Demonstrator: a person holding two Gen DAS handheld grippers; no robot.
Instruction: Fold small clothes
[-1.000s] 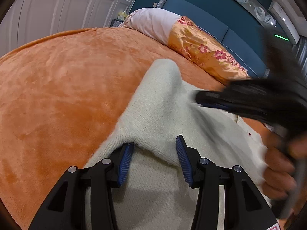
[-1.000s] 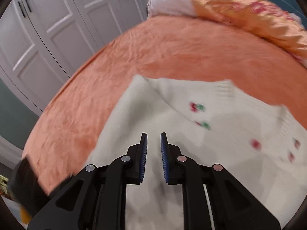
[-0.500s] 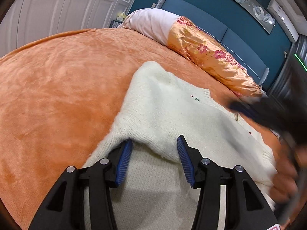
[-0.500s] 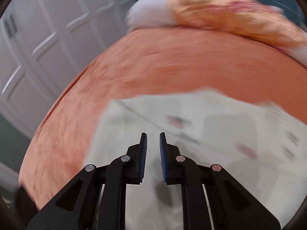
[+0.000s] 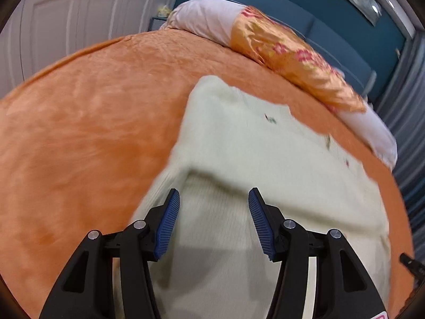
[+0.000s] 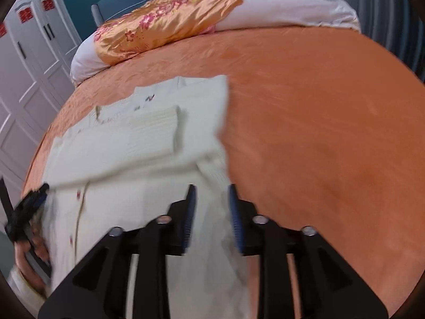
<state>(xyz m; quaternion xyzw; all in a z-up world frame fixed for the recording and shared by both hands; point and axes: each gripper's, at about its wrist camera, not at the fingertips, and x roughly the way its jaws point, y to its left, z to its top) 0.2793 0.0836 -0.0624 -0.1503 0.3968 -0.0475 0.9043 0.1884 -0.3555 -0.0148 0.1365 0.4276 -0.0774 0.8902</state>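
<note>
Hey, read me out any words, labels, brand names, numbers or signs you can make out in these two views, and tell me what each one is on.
No readable text in either view.
Red square decorations on the white wardrobe doors: too small and blurred to read.
Pink-edged sticker at the base of the left hand-held gripper: cut off, unreadable.
Cream knitted sweater: only small embroidered motifs, no lettering.

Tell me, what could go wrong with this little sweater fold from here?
Both grippers look open, so nothing pins the cream sweater. The left gripper sits over a folded edge, and a careless move might drag that flap open. The right gripper straddles the sweater's side edge next to the plush orange blanket, so closing there could pinch blanket along with knit. The small folded cuff lies loosely on top and may slide off.
</note>
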